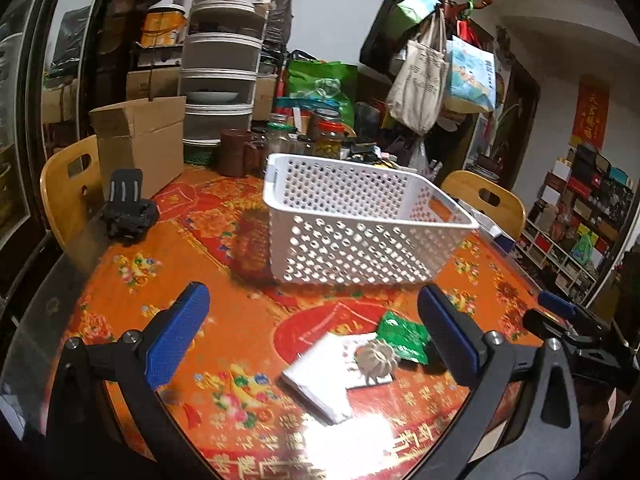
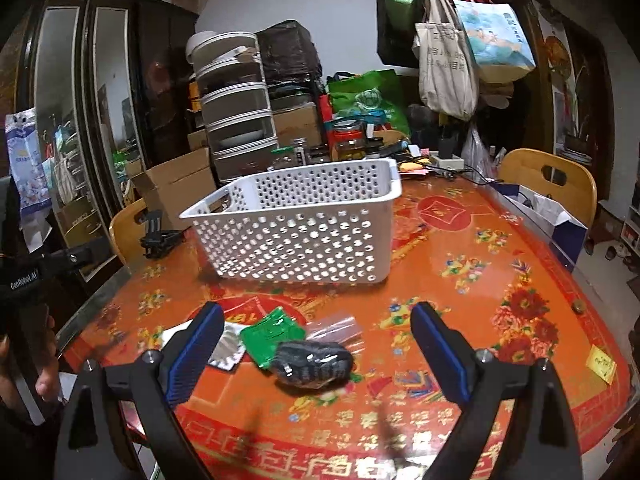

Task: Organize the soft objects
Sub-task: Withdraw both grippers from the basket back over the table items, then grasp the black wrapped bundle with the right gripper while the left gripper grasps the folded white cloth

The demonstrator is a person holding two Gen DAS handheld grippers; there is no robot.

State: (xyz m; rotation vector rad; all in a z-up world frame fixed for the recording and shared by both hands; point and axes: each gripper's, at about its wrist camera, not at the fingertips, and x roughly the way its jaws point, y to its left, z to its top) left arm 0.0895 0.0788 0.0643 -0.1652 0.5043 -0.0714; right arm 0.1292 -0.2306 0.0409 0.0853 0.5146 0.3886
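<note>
**Everything placed from the basket**

You have the basket (image 1: 360, 216) standing on the table (image 1: 224, 320), toward its middle. In front of the basket, nearer you, the packets (image 2: 276, 336) lie together, the rolled sock (image 2: 314, 364) just before them. Behind the basket stand jars (image 1: 328, 136) and stacked containers (image 1: 220, 64); the cardboard box (image 1: 140, 140) sits to its left.

A round table (image 2: 460, 240) under a red-and-orange floral cloth fills a crowded room. Wooden chairs (image 2: 552, 184) ring the table, a dark glass-fronted cabinet (image 2: 100, 92) rises behind it to the left, and a bag-laden coat rack (image 1: 444, 12) stands against the white wall (image 2: 312, 4) beyond.
</note>
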